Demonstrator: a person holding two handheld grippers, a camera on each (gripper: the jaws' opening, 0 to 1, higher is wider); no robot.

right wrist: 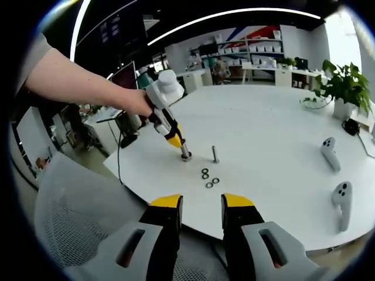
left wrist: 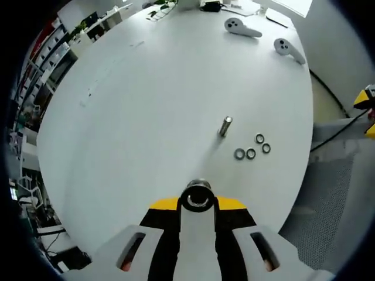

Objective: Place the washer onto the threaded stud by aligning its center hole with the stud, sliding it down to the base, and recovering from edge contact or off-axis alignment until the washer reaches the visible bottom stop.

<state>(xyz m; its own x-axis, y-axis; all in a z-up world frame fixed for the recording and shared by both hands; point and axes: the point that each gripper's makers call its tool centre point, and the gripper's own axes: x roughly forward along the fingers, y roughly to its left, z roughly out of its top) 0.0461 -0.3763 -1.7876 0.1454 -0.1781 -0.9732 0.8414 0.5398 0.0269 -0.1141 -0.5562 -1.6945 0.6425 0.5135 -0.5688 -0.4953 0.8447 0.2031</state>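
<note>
White table [left wrist: 146,105]; stud [left wrist: 225,126] base indistinct; 4 washers [left wrist: 251,153].

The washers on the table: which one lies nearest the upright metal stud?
The left-end washer of the row, in the left gripper view; it sits just below the stud, the others farther right.

A short, shiny metal threaded stud [left wrist: 225,126] [right wrist: 215,154] is seen standing upright on the white round table [left wrist: 146,99] [right wrist: 275,140]. Four small, flat, grey metal ring washers [left wrist: 252,147] [right wrist: 209,178] are laid flat on the table just beside it, close together. No washer is seen on the stud.
</note>
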